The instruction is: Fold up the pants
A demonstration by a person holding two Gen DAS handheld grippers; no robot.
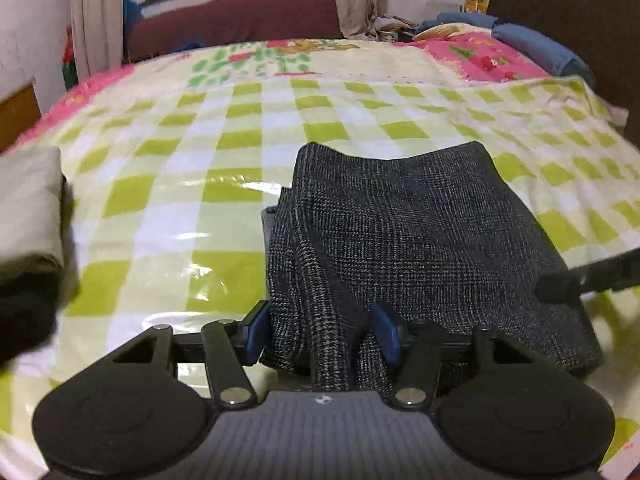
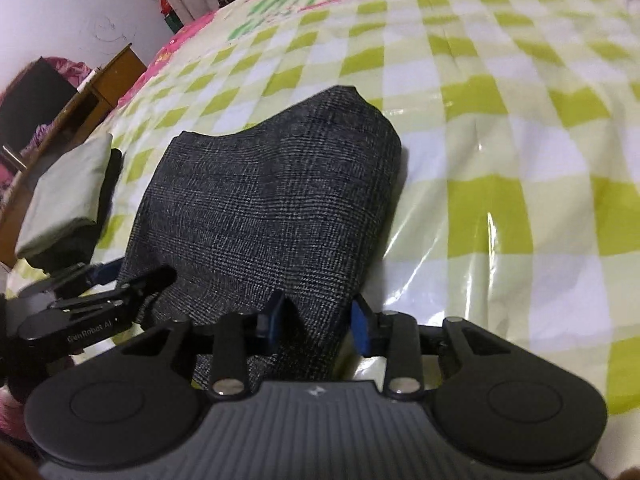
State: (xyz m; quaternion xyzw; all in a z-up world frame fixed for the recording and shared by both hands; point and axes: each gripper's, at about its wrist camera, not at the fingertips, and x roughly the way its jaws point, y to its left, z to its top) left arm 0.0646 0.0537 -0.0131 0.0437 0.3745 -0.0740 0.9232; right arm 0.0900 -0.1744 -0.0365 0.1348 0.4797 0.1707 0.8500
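The dark grey checked pants (image 1: 420,232) lie bunched and partly folded on the green-and-white checked sheet (image 1: 200,160). My left gripper (image 1: 320,332) is shut on the near left edge of the pants, with fabric bunched between its blue pads. In the right wrist view the pants (image 2: 272,200) rise as a hump. My right gripper (image 2: 318,324) is shut on their near right edge. The left gripper (image 2: 80,292) shows at the left of that view, and the right gripper's finger (image 1: 588,276) shows at the right edge of the left wrist view.
A folded grey-green garment on a dark one (image 1: 28,208) lies at the bed's left side, also in the right wrist view (image 2: 68,196). A blue pillow (image 1: 540,48) and dark headboard (image 1: 580,32) are far right. A wooden cabinet (image 2: 92,92) stands beside the bed.
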